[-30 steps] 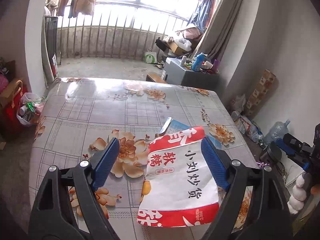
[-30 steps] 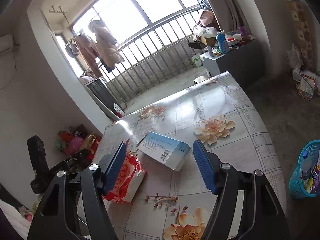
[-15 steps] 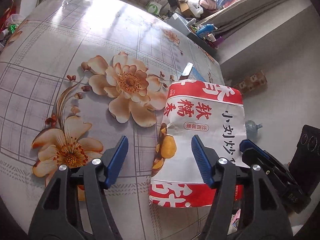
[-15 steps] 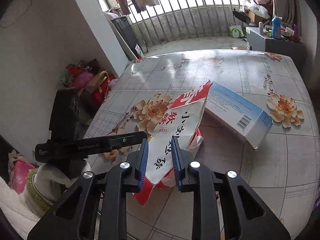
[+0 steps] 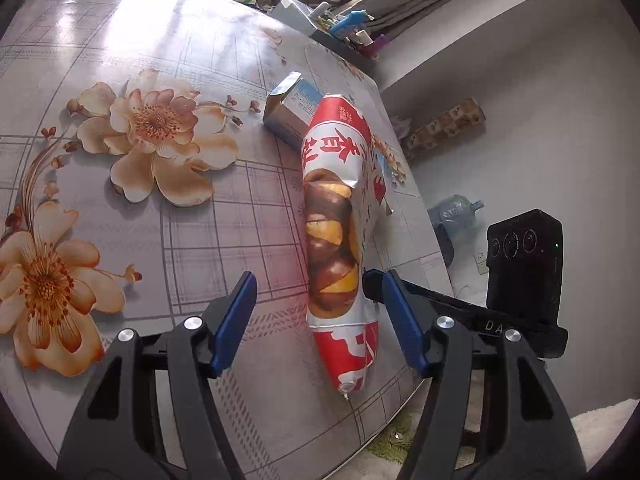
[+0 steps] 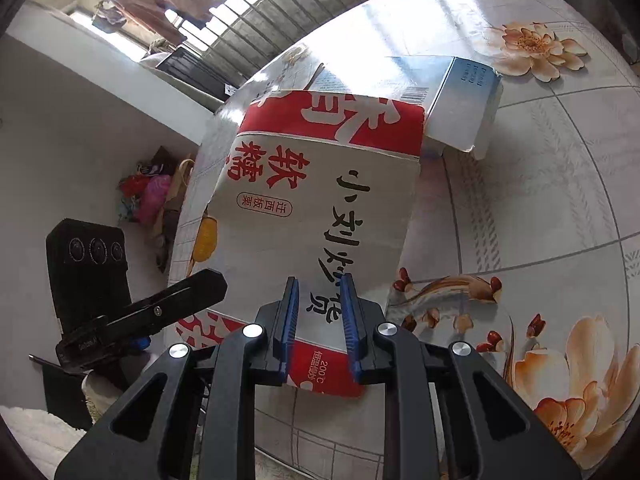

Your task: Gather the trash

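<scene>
A red and white snack bag [image 6: 320, 200] with black Chinese writing stands on its edge near the table's corner. My right gripper [image 6: 319, 320] is shut on the bag's near edge and holds it tilted up. In the left wrist view the bag [image 5: 336, 240] shows its narrow side with a chestnut picture. My left gripper [image 5: 320, 320] is open, its blue pads on either side of the bag's lower part without touching it. A blue and white carton [image 6: 456, 100] lies just behind the bag; it also shows in the left wrist view [image 5: 292, 108].
The table [image 5: 120, 60] has a glossy flowered cover; its edge runs close past the bag [image 5: 416, 216]. A water jug [image 5: 452, 216] stands on the floor beyond it. Bags [image 6: 148, 188] lie by the wall.
My right gripper has closed on the bag and tipped it up onto its edge. My left gripper has moved in so that the bag stands between its open fingers.
</scene>
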